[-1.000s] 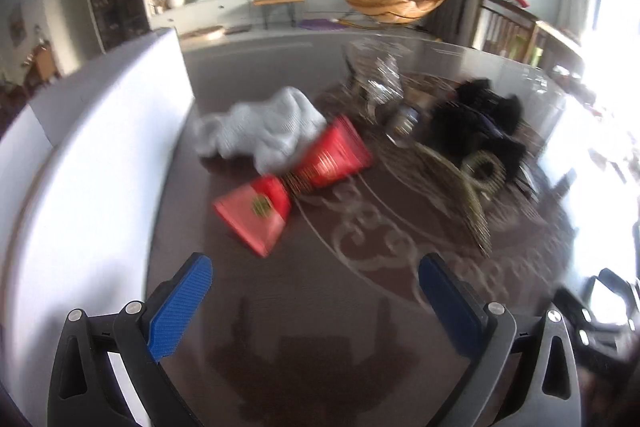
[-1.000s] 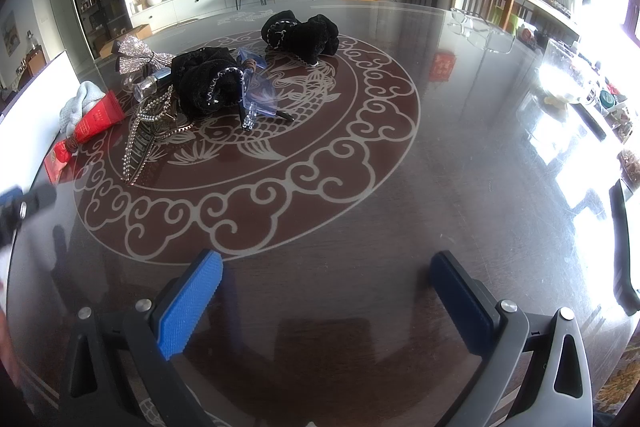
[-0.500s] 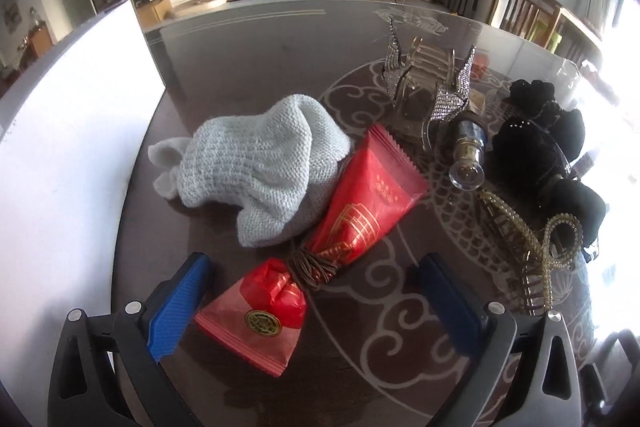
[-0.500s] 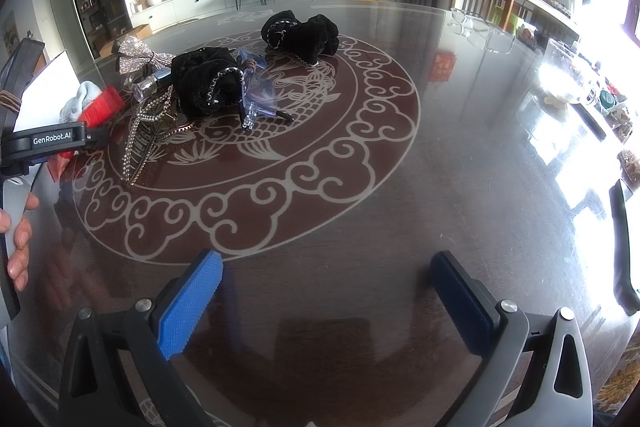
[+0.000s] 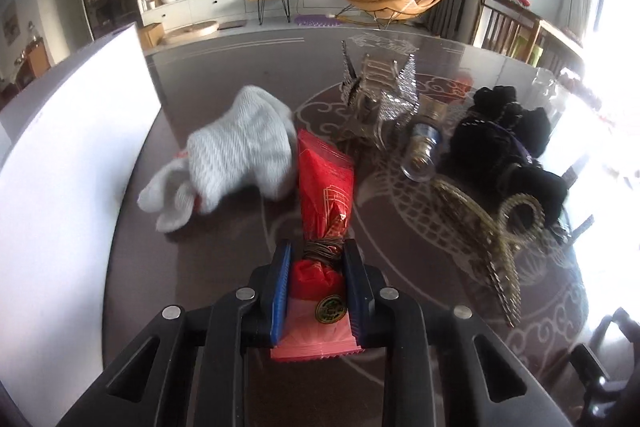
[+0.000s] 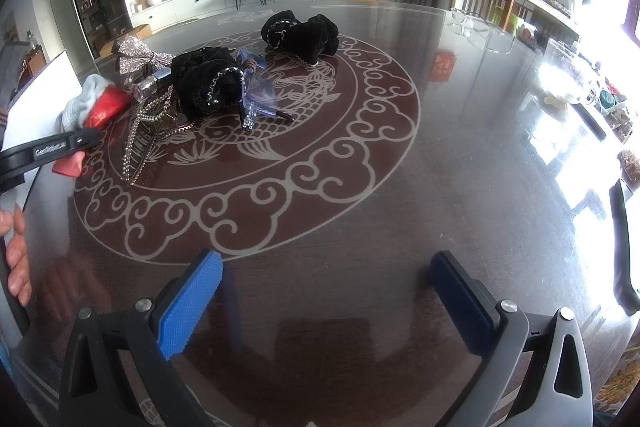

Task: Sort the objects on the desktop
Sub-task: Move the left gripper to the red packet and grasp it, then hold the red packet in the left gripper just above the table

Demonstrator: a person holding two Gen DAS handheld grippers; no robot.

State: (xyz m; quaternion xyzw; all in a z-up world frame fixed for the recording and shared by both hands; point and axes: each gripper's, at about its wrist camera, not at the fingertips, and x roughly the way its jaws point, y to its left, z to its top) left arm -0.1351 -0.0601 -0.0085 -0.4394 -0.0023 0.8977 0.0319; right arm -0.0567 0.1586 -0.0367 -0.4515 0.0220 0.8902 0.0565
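Note:
My left gripper [image 5: 316, 259] is shut on a red candy-shaped packet [image 5: 325, 187], gripping it just behind its twine-tied neck. The packet lies on the dark glass table [image 6: 400, 187]; it also shows in the right wrist view [image 6: 105, 105]. A pale knitted cloth [image 5: 236, 155] lies just left of the packet. A rhinestone bow clip [image 5: 380, 95], a small glass bottle [image 5: 424, 147], black scrunchies [image 5: 504, 131] and a gold hair claw [image 5: 488, 227] lie to the right. My right gripper [image 6: 326, 291] is open and empty over bare table, far from the pile.
A white box wall [image 5: 68, 167] stands along the table's left edge. A blue clear hair clip [image 6: 256, 95] and another black scrunchie [image 6: 304, 35] lie near the table's middle. Glass jars [image 6: 560, 83] stand at the far right.
My left gripper moved forward over the red packet and closed on it. The knitted cloth shifted slightly. The right gripper has not moved.

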